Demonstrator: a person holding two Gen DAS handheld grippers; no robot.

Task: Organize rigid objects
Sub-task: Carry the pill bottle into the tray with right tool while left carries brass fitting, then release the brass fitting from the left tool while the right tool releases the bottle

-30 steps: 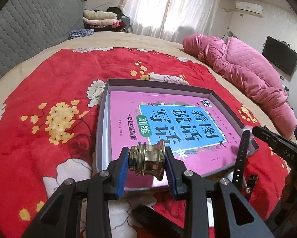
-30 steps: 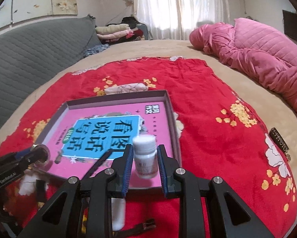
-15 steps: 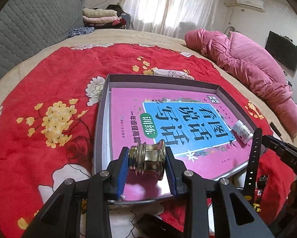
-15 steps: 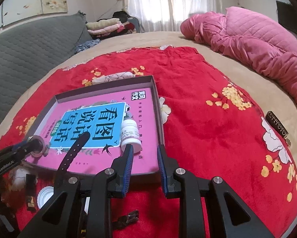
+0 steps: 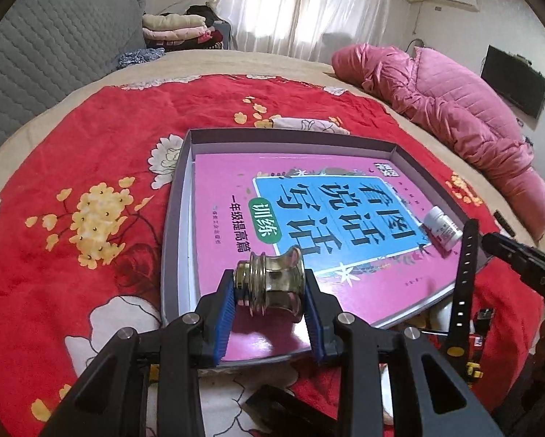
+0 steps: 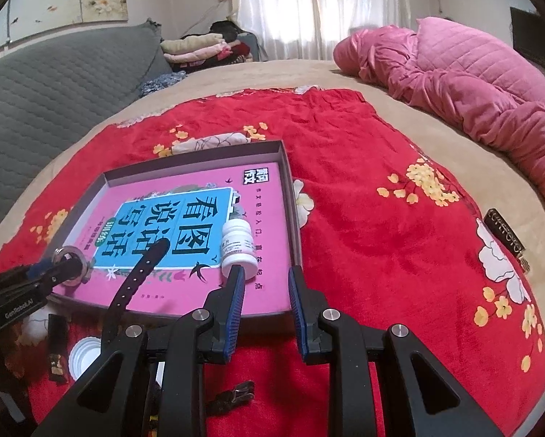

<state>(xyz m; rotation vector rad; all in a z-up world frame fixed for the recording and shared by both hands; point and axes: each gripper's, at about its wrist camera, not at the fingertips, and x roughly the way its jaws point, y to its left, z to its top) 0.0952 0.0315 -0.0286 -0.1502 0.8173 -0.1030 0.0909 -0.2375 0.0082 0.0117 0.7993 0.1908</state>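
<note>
The shallow grey cardboard tray (image 5: 174, 218) is lying on the red flowered blanket (image 5: 72, 167) with a pink-and-blue children's workbook (image 5: 308, 211) filling its floor. One item is already sitting inside — the small white plastic pill bottle (image 6: 237, 245) is lying on its side on the book near the tray's right edge. The right gripper (image 6: 264, 293) is standing open and empty just short of that bottle, over the tray's near rim. The left gripper (image 5: 270, 309) is clamping a shiny brass spool-shaped knob (image 5: 272, 289) by its ends, hovering above the tray's near-left corner, so that piece is probably about to be set down. More seems to be waiting beside the near rim: a black perforated watch strap (image 6: 137, 280) leaning up over the edge, a white round cap (image 6: 85, 355) and small dark oddments on the blanket. The strap is crossing the space between the two grippers and could snag either one. A dark labelled bar (image 6: 503, 235) is lying well apart, towards the blanket's right edge.
</note>
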